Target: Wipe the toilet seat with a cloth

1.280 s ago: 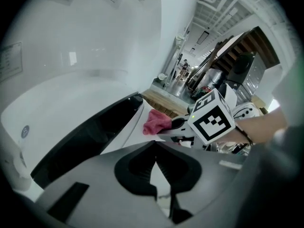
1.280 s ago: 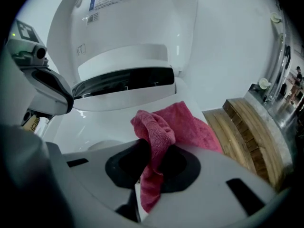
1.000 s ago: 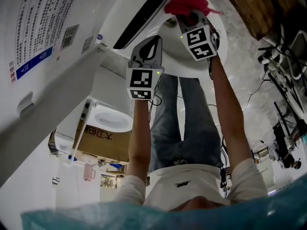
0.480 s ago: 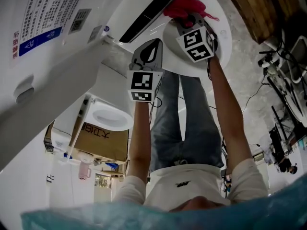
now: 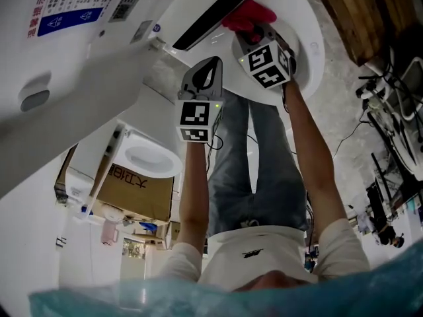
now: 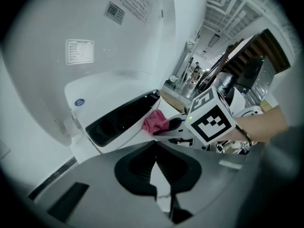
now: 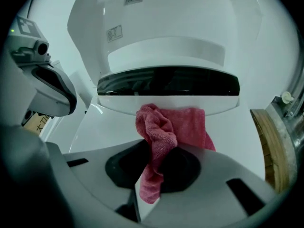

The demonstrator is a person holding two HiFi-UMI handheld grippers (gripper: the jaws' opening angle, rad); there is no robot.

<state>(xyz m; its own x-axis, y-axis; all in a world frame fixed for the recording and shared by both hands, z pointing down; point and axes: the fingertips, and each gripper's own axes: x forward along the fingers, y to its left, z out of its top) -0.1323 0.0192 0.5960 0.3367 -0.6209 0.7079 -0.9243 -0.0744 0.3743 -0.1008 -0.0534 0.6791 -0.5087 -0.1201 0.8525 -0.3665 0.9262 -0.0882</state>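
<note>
**Right tool pins the pink cloth to the toilet seat, left tool waits alongside**

Start at the right tool. Its jaws are clamped on a bunched fold of the cloth, and a pink tail hangs down between the dark pads. The rest of the cloth spreads forward out of the tool and lies flat on the white toilet seat. Its far edge sits right at the lip of the dark opening.

From the head view, the right tool is stretched out at arm's length. The cloth shows as a red-pink bundle at its tip, pressed on the toilet seat just beside the long dark opening.

Over to the left tool. Its jaws are pressed together at the tips and there is nothing between them. It hangs in the air, touching nothing. Through its camera you can see the right tool off to the right with the cloth at its nose. That cloth rests against the toilet seat, at the end of the dark opening. In the head view the left tool sits near the right one, a little lower in the picture and to the left.

Behind it all the lid stands raised, white and glossy, with printed labels on it. Further out, a cardboard box sits on the floor at the left, and a wooden panel fills the top right corner.
</note>
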